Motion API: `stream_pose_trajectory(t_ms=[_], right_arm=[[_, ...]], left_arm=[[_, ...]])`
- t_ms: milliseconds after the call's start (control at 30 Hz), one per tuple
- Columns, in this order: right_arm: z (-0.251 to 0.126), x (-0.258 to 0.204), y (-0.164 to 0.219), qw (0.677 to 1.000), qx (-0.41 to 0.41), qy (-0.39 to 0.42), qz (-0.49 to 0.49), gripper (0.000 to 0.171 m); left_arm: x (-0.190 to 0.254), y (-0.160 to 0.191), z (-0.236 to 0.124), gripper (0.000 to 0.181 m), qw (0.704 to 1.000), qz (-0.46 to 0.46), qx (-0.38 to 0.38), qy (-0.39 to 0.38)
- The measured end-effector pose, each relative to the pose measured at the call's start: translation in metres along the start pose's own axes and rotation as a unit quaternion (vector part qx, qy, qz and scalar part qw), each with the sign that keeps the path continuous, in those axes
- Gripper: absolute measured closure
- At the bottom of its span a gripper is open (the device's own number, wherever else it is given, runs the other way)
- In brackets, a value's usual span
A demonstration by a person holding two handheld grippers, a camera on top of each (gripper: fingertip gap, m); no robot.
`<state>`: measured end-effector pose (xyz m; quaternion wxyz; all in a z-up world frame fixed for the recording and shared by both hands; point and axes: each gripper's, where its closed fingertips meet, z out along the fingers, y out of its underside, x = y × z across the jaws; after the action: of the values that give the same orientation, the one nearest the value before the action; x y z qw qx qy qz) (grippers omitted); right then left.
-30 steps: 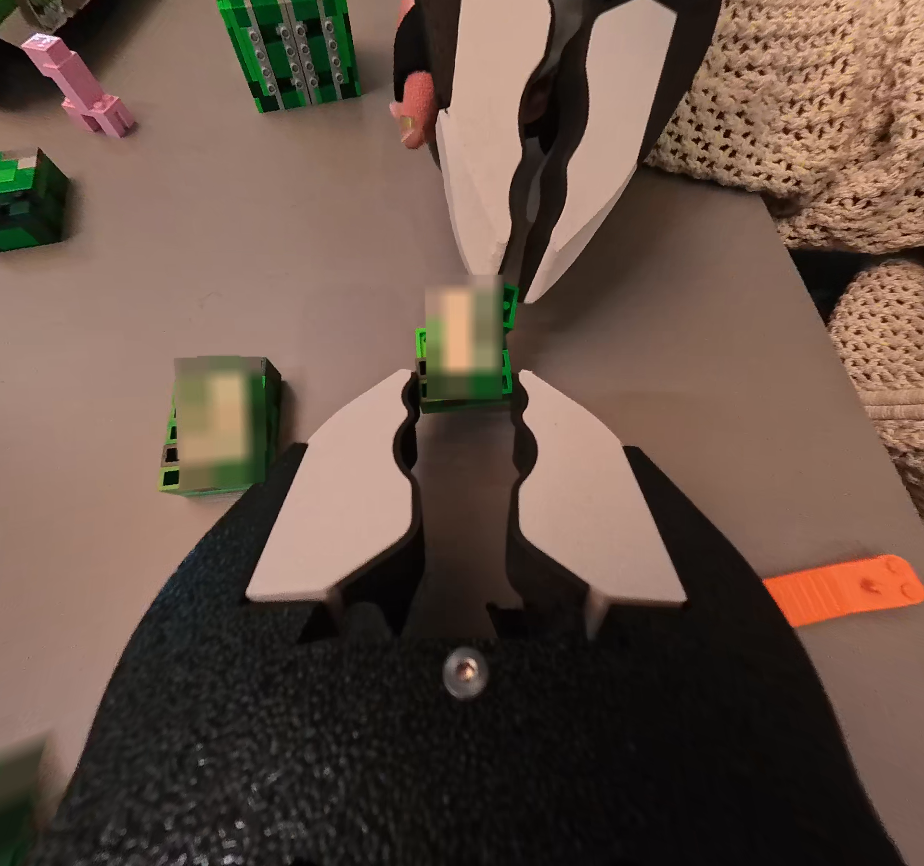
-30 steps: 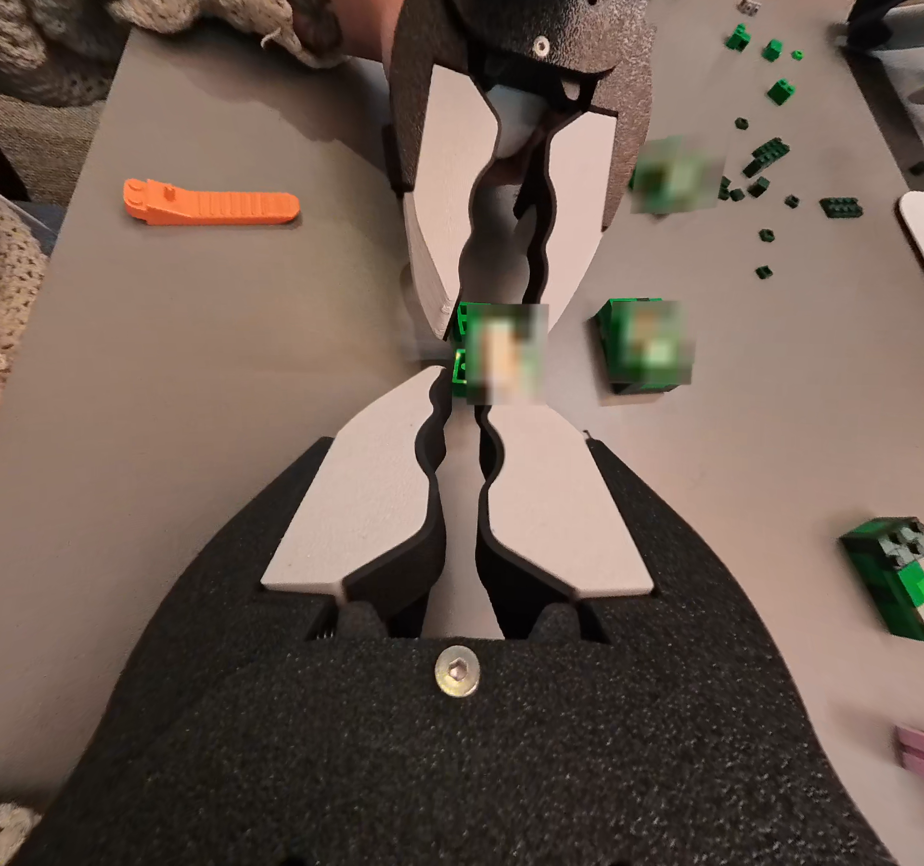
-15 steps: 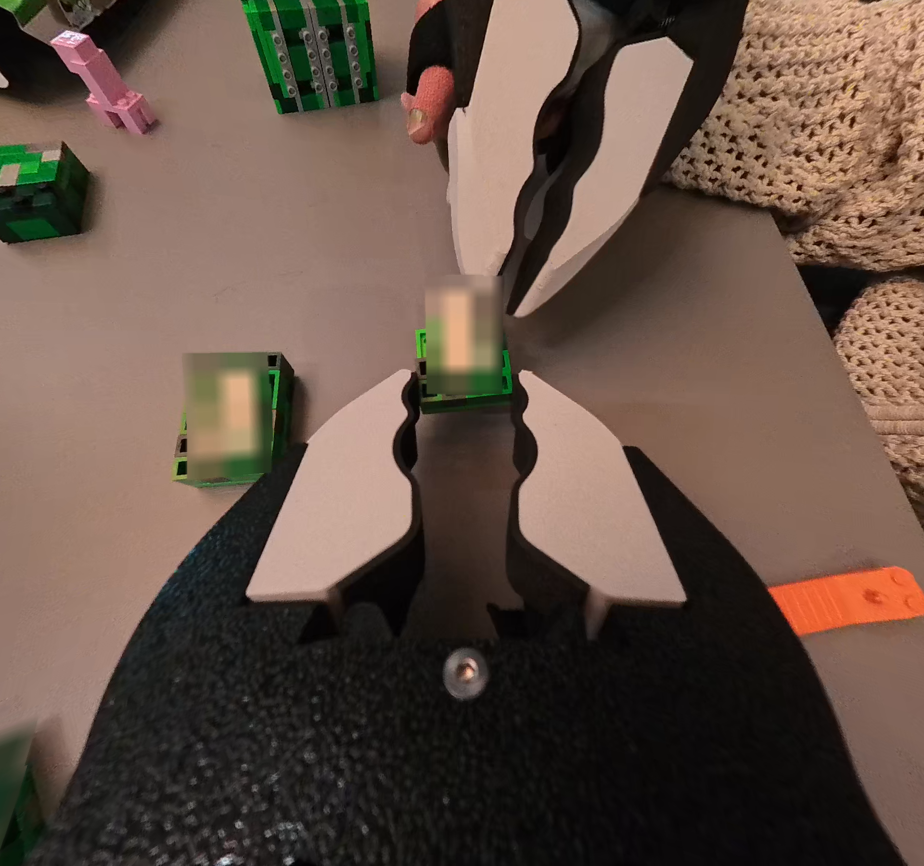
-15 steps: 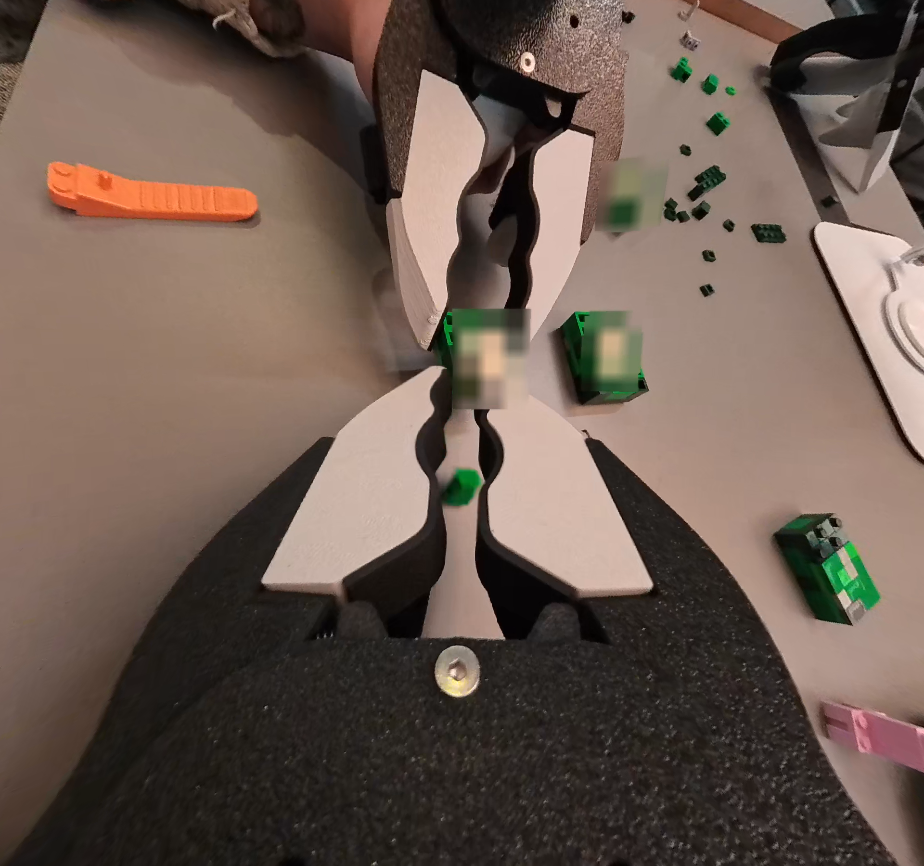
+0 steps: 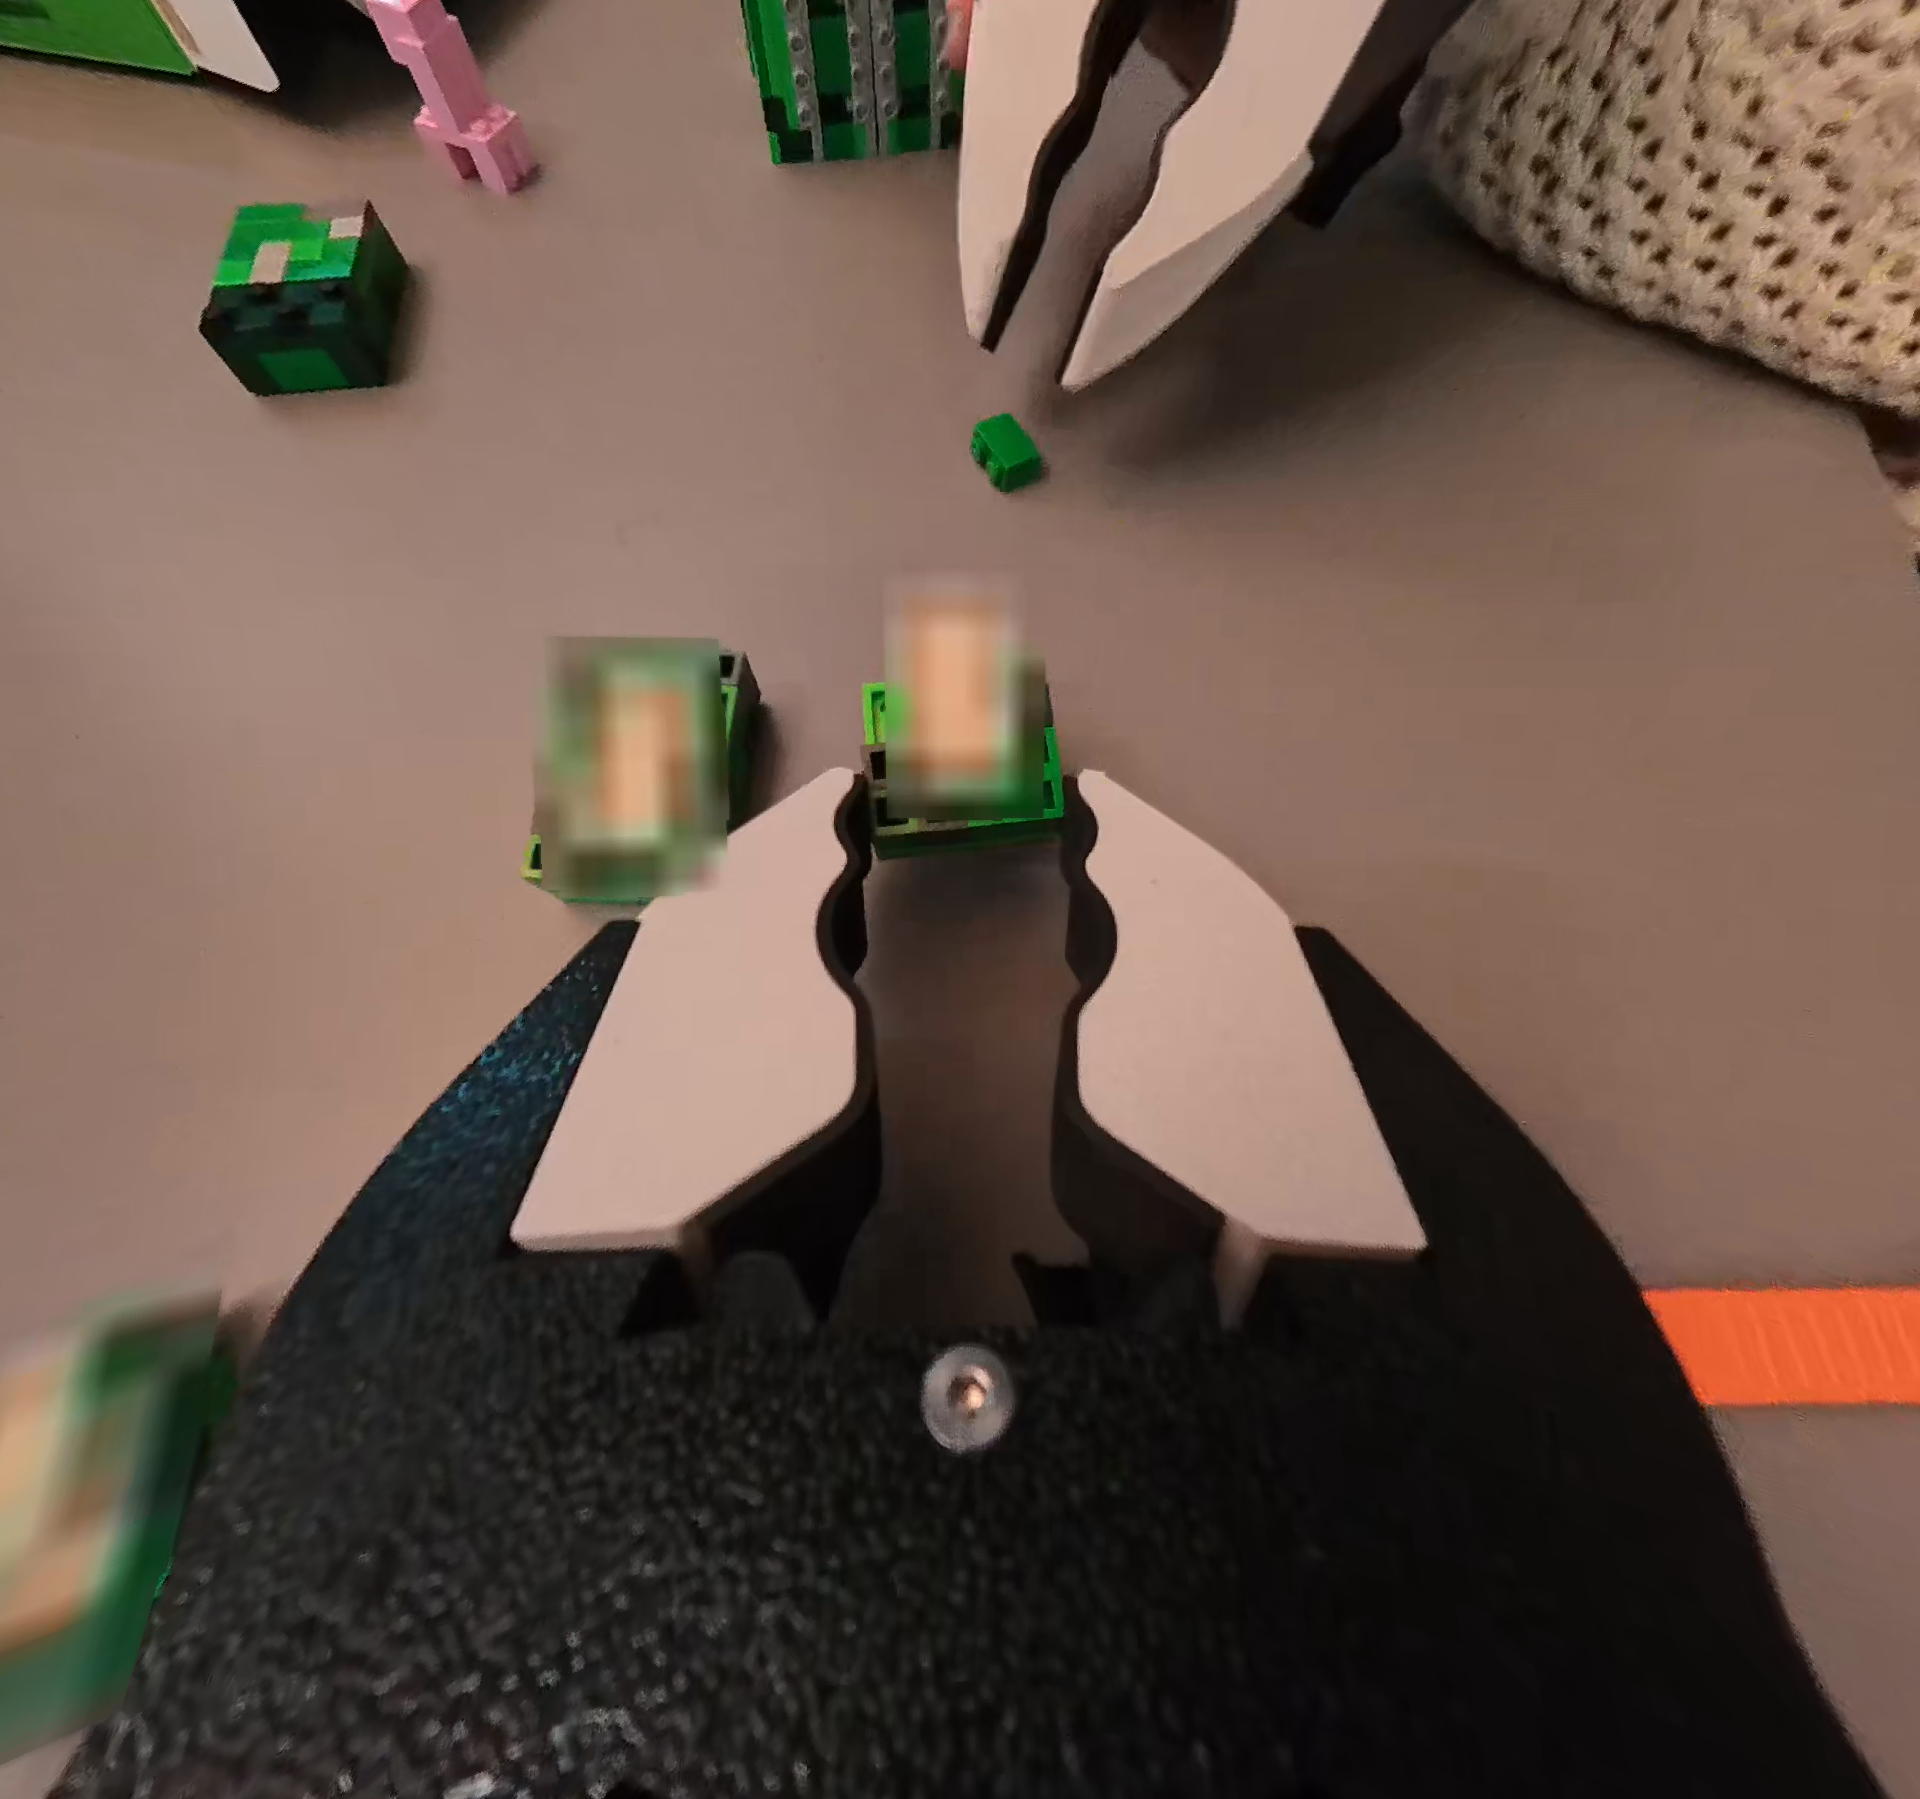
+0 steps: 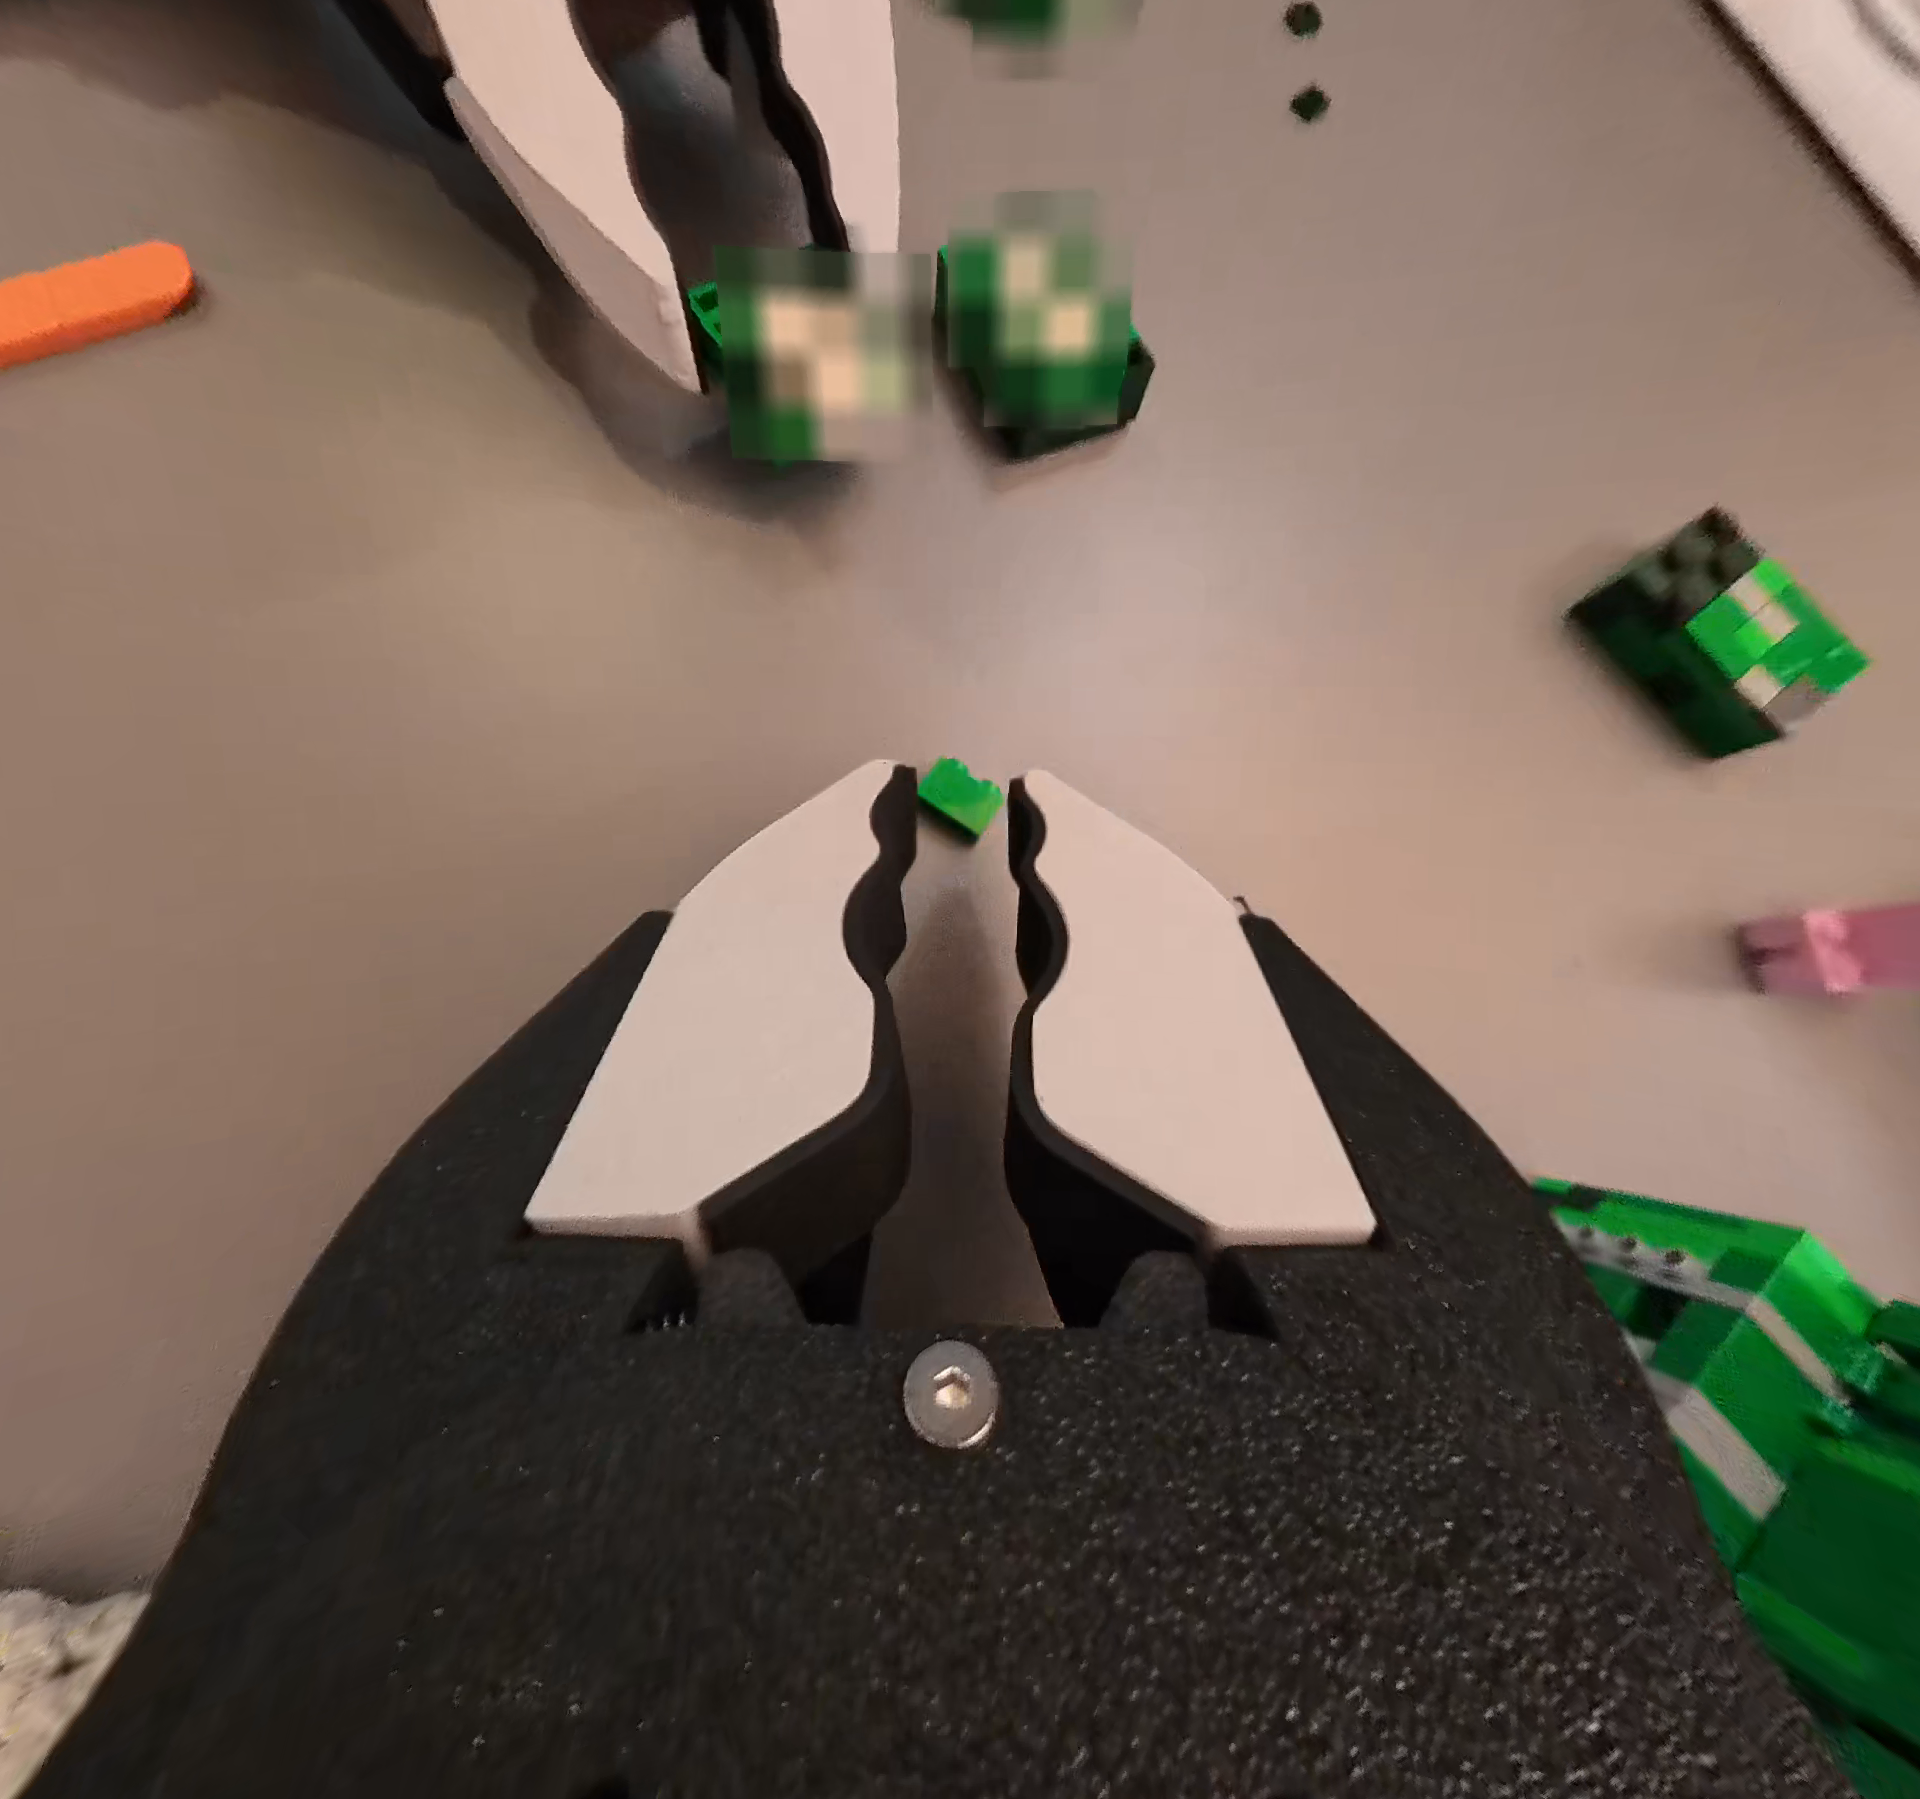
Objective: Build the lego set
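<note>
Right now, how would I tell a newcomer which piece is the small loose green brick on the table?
Start at the grey table and find the tall green block tower at its far edge. In front of it the right gripper hangs tips down, and the small green brick lies just below them. It is one tiny plain piece lying alone, while the nearby green pieces are bigger built-up blocks.

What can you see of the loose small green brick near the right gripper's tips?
The small green brick is one tiny bright-green plastic piece, blocky, with what look like studs on its upper face. It lies tilted and alone on the grey table, attached to nothing. In the right wrist view it sits just ahead of the right gripper, in line with the narrow gap between the tips; contact cannot be told. The left wrist view shows it on the table below those tips, apart from the held green block.
</note>
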<state>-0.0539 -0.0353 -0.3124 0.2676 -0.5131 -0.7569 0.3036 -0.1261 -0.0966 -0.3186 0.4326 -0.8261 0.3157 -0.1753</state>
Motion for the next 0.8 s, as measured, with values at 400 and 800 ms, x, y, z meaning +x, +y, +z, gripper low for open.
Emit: stream_pose_trajectory(t_ms=[400, 800], right_arm=[[0.012, -0.002, 0.015, 0.997, -0.047, -0.024, 0.055, 0.142], [0.021, -0.004, -0.004, 1.0, -0.014, 0.011, -0.024, 0.153]], left_arm=[[0.0, 0.004, 0.002, 0.147, 1.0, 0.002, -0.015, 0.0], [-0.004, 0.01, 0.001, 0.138, 0.999, -0.024, -0.029, 0.0]])
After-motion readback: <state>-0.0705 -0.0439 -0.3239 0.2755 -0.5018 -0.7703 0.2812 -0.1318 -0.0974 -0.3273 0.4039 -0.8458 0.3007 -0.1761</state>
